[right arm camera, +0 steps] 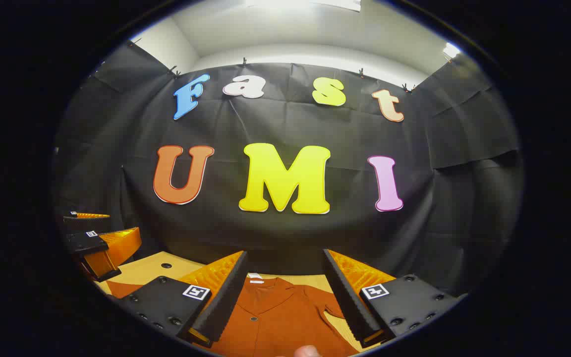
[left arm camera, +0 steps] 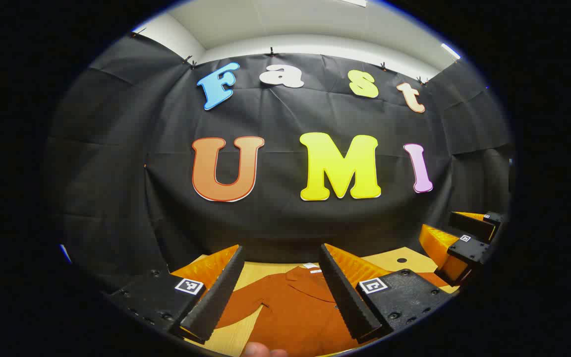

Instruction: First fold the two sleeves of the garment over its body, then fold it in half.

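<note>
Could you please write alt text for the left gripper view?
The left hand-held gripper hangs open above a rust-orange garment spread on a wooden table. The right hand-held gripper is at the right edge.

The shirt (left arm camera: 295, 312) is a woven cloth with a matt, slightly soft face, lying in gentle creases; small glossy buttons sit on its front in the right gripper view, and a pale cloth label shows at the collar, at 12 o'clock of the garment. The table (left arm camera: 258, 270) looks like light wood or wood laminate, smooth with a faint satin sheen. The booth wall (left arm camera: 285, 218) is thin matt black cloth, creased in fold lines. The left gripper (left arm camera: 280, 292) and right gripper (right arm camera: 285, 297) have matt, finely grained plastic bodies with small screws, paper-like printed tags, and jaws lined with ribbed, rough-toothed faces. The ceiling (right arm camera: 275, 29) looks smooth and painted.
</note>
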`<state>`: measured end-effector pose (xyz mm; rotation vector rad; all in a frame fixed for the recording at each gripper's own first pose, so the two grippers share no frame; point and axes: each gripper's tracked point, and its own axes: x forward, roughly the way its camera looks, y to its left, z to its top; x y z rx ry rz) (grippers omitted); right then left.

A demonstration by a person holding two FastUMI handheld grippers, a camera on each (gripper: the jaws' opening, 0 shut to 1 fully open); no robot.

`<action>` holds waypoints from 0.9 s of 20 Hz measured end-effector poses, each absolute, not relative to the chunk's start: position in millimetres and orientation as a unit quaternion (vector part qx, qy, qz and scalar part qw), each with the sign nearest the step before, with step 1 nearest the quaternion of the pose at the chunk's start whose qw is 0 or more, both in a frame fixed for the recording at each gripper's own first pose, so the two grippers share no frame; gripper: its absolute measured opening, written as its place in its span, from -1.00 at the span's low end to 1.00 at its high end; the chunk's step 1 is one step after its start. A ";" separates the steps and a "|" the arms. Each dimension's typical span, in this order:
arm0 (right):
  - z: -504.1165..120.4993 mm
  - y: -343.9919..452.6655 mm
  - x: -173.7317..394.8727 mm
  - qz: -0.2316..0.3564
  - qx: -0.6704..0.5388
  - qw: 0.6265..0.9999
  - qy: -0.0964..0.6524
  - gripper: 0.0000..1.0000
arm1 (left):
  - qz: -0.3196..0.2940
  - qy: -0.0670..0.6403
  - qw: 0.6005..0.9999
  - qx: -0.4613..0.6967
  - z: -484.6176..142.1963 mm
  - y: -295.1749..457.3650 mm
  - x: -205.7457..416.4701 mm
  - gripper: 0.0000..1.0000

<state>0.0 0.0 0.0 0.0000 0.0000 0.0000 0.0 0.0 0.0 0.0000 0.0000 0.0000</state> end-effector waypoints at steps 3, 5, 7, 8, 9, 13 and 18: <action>-1.7 -2.5 1.4 -0.001 -0.004 1.000 0.003 0.89 | 0.003 -0.003 1.000 0.002 0.1 0.9 0.0 0.96; -1.6 -6.0 0.0 -0.001 -0.003 1.000 0.003 0.89 | 0.002 -0.004 1.000 0.003 0.2 -2.8 -0.1 0.95; -4.4 -10.7 0.8 -0.005 -0.005 1.000 0.006 0.89 | -0.002 0.000 1.000 0.004 -3.7 -6.5 -0.9 0.95; -5.6 -11.6 -0.5 -0.006 -0.003 1.000 0.007 0.89 | -0.005 0.002 1.000 0.006 -5.9 -9.2 -0.2 0.95; -4.9 -13.6 -1.2 -0.008 -0.001 1.000 0.006 0.89 | -0.006 0.002 1.000 0.008 -6.2 -11.2 -0.3 0.96; -8.6 -19.0 -1.1 -0.012 0.001 1.000 0.011 0.89 | -0.006 0.005 1.000 0.008 -7.7 -14.8 0.5 0.95; -11.9 -28.1 -2.2 -0.019 0.012 1.000 0.017 0.89 | -0.010 0.005 1.000 0.006 -8.0 -19.0 1.2 0.96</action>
